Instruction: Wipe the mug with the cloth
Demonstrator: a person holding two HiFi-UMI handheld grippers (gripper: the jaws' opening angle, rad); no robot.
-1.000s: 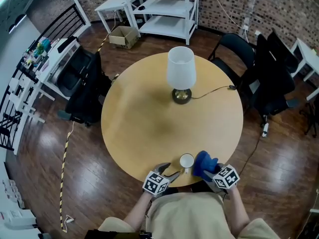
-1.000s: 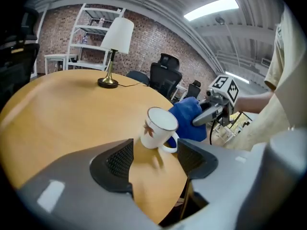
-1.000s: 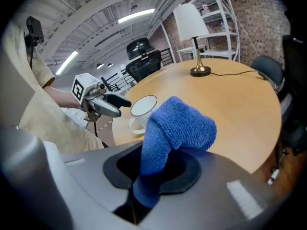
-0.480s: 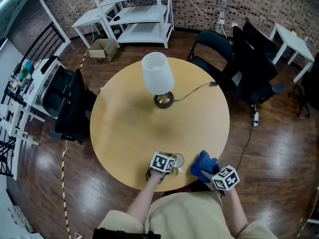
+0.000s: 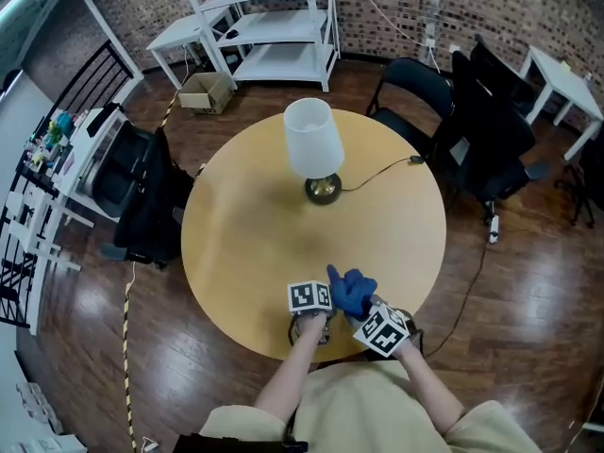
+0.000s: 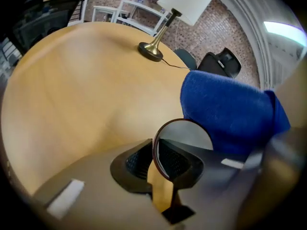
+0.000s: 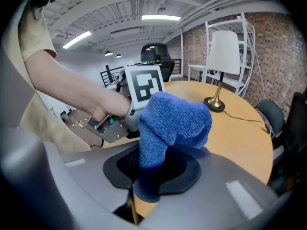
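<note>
In the left gripper view my left gripper (image 6: 160, 164) is shut on the wall of the mug (image 6: 184, 135). The mug's round rim stands up between the jaws with its pale inside facing me. The blue cloth (image 6: 230, 114) lies against the mug's right side. My right gripper (image 7: 151, 169) is shut on that cloth (image 7: 175, 121), which bulges up out of its jaws toward the left gripper's marker cube (image 7: 146, 85). In the head view both grippers meet at the table's near edge. The cloth (image 5: 351, 291) sits between the left gripper (image 5: 310, 300) and the right gripper (image 5: 382, 331), and the mug is hidden under them.
A round wooden table (image 5: 245, 225) carries a lamp (image 5: 314, 149) with a white shade and a brass base past its middle. The lamp's cord (image 5: 377, 177) runs off to the right. Black chairs (image 5: 142, 187) (image 5: 491, 130) stand on both sides, and white shelves (image 5: 274, 17) stand behind.
The left gripper went from open beside the mug to shut on its wall. The right gripper carried the cloth leftward from the mug's right side up against it.
</note>
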